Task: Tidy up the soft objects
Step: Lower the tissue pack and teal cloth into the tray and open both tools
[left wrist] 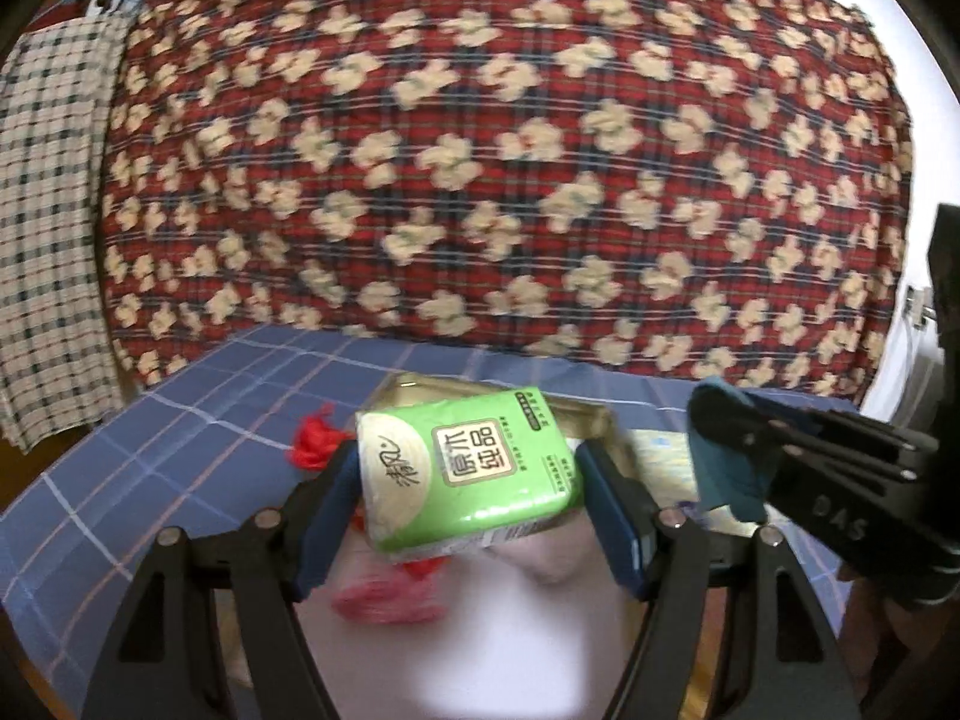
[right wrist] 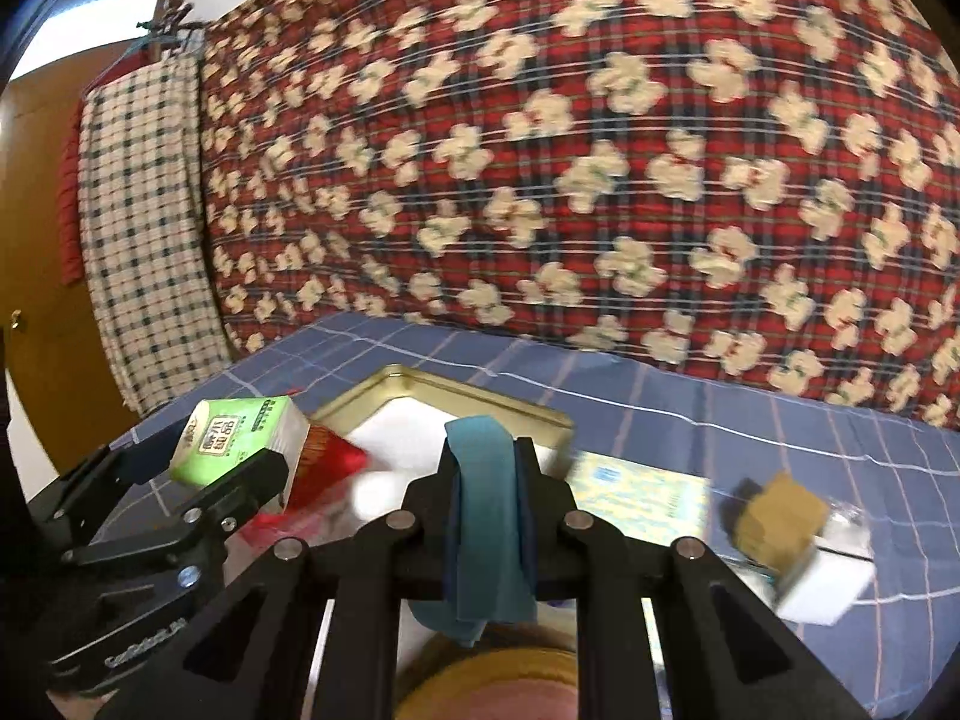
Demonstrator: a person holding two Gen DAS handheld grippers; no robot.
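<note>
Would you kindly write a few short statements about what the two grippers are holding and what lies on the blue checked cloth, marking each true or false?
1. The left gripper is shut on the green tissue pack. True.
2. The right gripper is open with nothing in it. False: it is shut on the teal cloth, which hangs down between its fingers.
3. A gold-rimmed tin sits on the blue checked cloth ahead of the grippers. True.
4. The backdrop behind the table is plain white. False: it is a red plaid fabric with cream flower shapes.
5. The green tissue pack lies flat on the table. False: it is held up off the table, tilted.
</note>
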